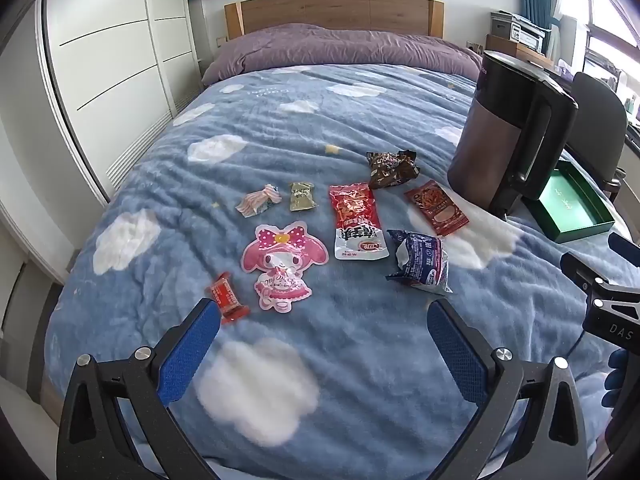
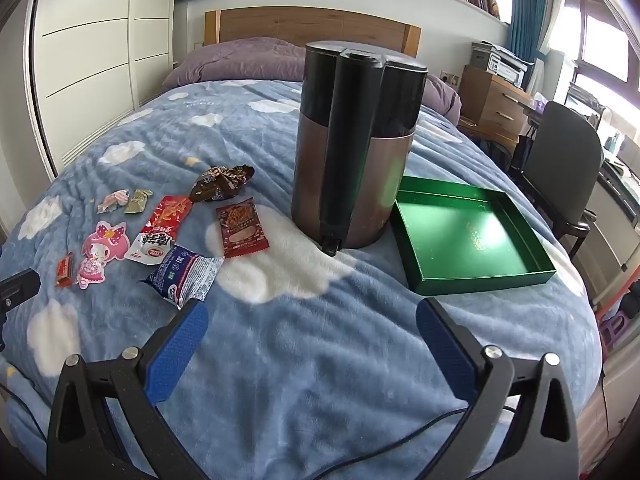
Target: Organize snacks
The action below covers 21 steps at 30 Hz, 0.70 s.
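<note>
Both tools hang above the cloud-print blanket (image 1: 360,128), tilted down toward it. The left gripper (image 1: 324,316) has its blue-padded jaws spread as wide as they go with nothing between them; the right gripper (image 2: 312,316) is just as wide and just as empty. In the left wrist view the snacks lie scattered flat at about 12 o'clock from the fingers: a small red candy (image 1: 227,297) nearest at 10 o'clock, a pink cartoon-character packet (image 1: 282,266), a tall red-and-white packet (image 1: 356,220), a blue-and-white crumpled packet (image 1: 420,262) at 1 o'clock, a dark red sachet (image 1: 436,208), a brown wrapper (image 1: 392,169), and two small sweets beyond. The green tray (image 2: 472,236) sits empty at 1 o'clock in the right wrist view, just beside the kettle (image 2: 352,140), likely the collecting place, so sorting appears not yet begun.
</note>
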Each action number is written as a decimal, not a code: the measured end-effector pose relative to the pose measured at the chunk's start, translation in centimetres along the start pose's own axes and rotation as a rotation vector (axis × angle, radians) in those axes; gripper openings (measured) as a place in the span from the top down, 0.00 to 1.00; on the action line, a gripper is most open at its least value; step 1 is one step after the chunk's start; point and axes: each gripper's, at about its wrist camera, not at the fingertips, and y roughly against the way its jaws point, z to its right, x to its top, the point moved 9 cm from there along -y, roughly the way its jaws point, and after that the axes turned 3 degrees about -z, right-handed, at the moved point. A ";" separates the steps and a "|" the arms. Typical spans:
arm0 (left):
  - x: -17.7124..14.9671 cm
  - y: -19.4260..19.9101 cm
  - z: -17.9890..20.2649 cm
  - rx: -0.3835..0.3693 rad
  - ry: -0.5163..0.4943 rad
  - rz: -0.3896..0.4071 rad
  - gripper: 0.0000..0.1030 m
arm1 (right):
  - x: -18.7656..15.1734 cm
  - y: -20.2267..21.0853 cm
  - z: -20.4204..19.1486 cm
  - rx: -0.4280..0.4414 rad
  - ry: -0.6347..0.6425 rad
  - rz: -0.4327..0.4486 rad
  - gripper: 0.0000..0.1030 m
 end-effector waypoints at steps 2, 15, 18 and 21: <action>0.0 0.0 0.0 0.002 -0.003 -0.002 0.01 | 0.0 0.0 0.0 0.001 -0.002 -0.001 0.00; -0.1 0.0 0.0 0.001 -0.004 -0.009 0.01 | 0.0 0.1 0.1 -0.003 0.001 0.001 0.00; -0.1 0.0 0.0 -0.001 -0.004 -0.010 0.01 | 0.0 0.1 0.1 -0.004 0.001 0.001 0.00; -0.1 0.0 0.0 0.001 -0.003 -0.011 0.01 | 0.1 0.2 0.1 -0.005 0.002 0.002 0.00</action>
